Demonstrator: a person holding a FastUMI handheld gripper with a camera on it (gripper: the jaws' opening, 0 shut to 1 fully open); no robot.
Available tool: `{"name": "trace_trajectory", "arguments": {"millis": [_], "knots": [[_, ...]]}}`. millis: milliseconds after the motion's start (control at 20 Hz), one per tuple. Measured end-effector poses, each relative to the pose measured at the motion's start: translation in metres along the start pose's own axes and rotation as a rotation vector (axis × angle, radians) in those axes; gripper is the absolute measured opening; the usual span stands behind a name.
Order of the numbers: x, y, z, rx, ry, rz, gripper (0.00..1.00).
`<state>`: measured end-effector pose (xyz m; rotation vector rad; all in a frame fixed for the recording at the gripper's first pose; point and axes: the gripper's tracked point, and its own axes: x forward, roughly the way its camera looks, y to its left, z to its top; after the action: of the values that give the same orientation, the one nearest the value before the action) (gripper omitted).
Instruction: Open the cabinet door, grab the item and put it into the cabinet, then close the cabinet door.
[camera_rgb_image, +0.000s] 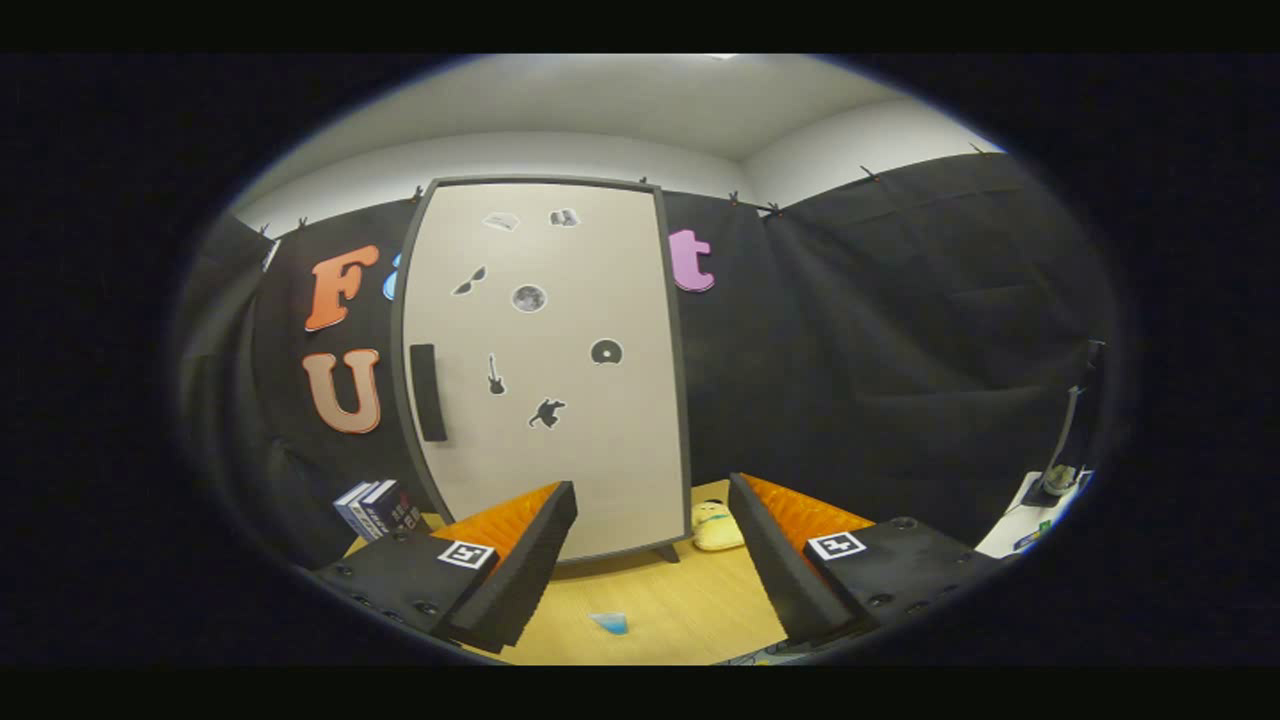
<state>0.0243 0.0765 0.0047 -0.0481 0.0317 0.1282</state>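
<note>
A tall cabinet (545, 370) stands on the wooden table beyond my fingers. Its pale door is closed and carries several small dark stickers. A dark vertical handle (428, 392) sits on the door's left side. A small yellow plush toy (716, 527) lies on the table by the cabinet's right foot, just ahead of my right finger. My gripper (650, 520) is open, held back from the cabinet, with nothing between its fingers.
Some dark books (378, 508) stand left of the cabinet base. A small blue item (610, 622) lies on the wooden table (680, 600) between my fingers. A white surface with a dark stand (1060, 470) sits far right.
</note>
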Motion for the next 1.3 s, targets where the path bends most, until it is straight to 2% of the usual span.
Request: {"name": "trace_trajectory", "arguments": {"millis": [500,800,1300], "knots": [[0.059,0.125,0.01,-0.039,0.028,0.192,0.98],[0.101,0.188,0.018,-0.058,0.043,0.273,0.98],[0.172,0.221,0.014,-0.072,0.112,0.28,0.95]]}}
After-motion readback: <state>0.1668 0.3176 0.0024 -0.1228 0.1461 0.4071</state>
